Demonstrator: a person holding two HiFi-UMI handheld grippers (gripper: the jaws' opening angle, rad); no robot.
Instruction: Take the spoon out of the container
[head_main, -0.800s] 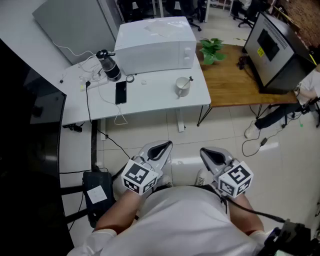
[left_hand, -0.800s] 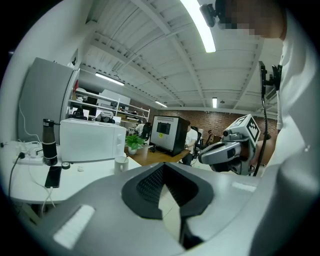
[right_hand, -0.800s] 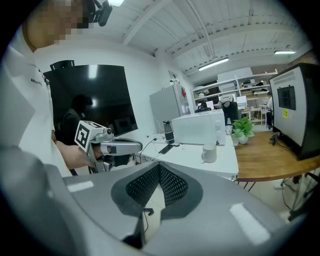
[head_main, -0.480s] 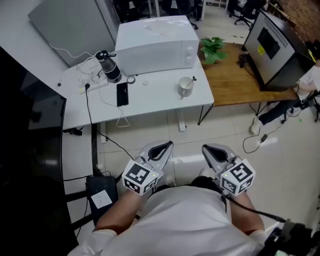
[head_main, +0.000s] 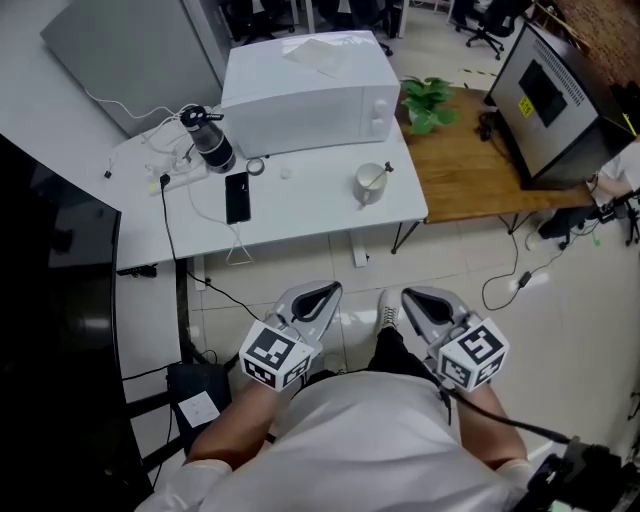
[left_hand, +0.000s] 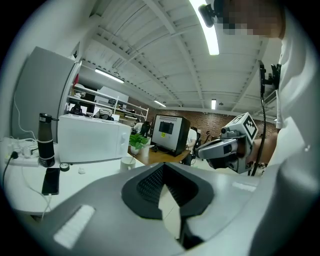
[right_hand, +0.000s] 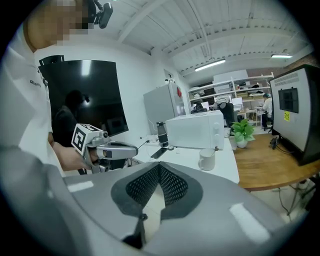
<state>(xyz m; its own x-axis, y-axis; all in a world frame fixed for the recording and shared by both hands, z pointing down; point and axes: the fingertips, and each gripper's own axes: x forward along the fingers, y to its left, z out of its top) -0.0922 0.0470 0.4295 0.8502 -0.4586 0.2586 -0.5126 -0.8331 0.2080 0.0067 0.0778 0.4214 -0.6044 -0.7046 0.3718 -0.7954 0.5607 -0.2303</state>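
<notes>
A white mug (head_main: 369, 183) with a spoon (head_main: 379, 172) leaning in it stands on the white table (head_main: 300, 205), near its right front corner. The same mug (right_hand: 206, 159) shows in the right gripper view, and it shows small as the mug (left_hand: 128, 163) in the left gripper view. Both grippers are held close to the person's body, well short of the table. My left gripper (head_main: 322, 296) is shut with nothing in it. My right gripper (head_main: 420, 300) is shut and empty too.
A white microwave (head_main: 308, 90) stands at the table's back. Left of it are a dark bottle (head_main: 210, 142), a phone (head_main: 236, 196) and cables. A wooden table (head_main: 480, 160) with a potted plant (head_main: 424, 103) and a monitor (head_main: 550, 95) adjoins on the right.
The view has shifted: the table and mug sit slightly further left and up. Both grippers stay shut in the same place by the body.
</notes>
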